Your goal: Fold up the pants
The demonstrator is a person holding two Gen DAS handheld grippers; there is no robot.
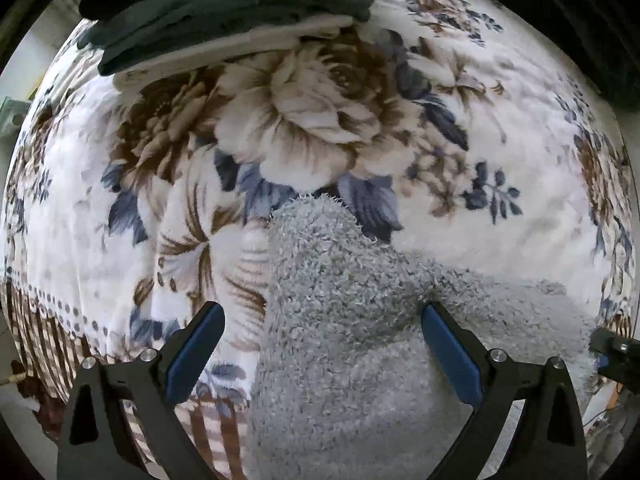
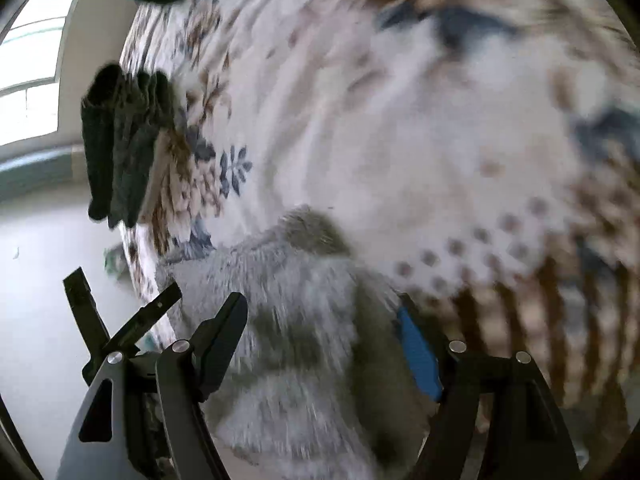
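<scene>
Fluffy grey fleece pants (image 1: 352, 344) lay bunched on the bed, on a plush white blanket printed with brown and blue flowers (image 1: 312, 128), near its checked brown border. A narrow end of the garment pointed up toward the middle of the blanket; the bulk spread out under both tools.

Left tongs (image 1: 320, 344): fingers wide apart, blue pads (image 1: 452, 356) facing inward, fleece lying between and beneath them but nothing pinched. Pose: pointing forward and down over the garment, hovering close.

Right tongs (image 2: 320, 344): also spread, grey fleece mounded between the fingers, one blue pad partly buried in pile. No clamp visible. This view was smeared by motion blur, so contact with the cloth could not be judged. The tool was rolled sideways, with floor and window at the left of its view.

Judgement: the pants looked not yet flattened, so the step in hand was probably taking hold to spread or lay them straight. To do it well, each pair of tongs should bite a single edge or seam, not a thick wad; thick pile slips and hides layers. Pull the two grips apart evenly.

Stack of folded dark green and cream garments (image 1: 224, 4) sat at the far edge, well apart.
</scene>
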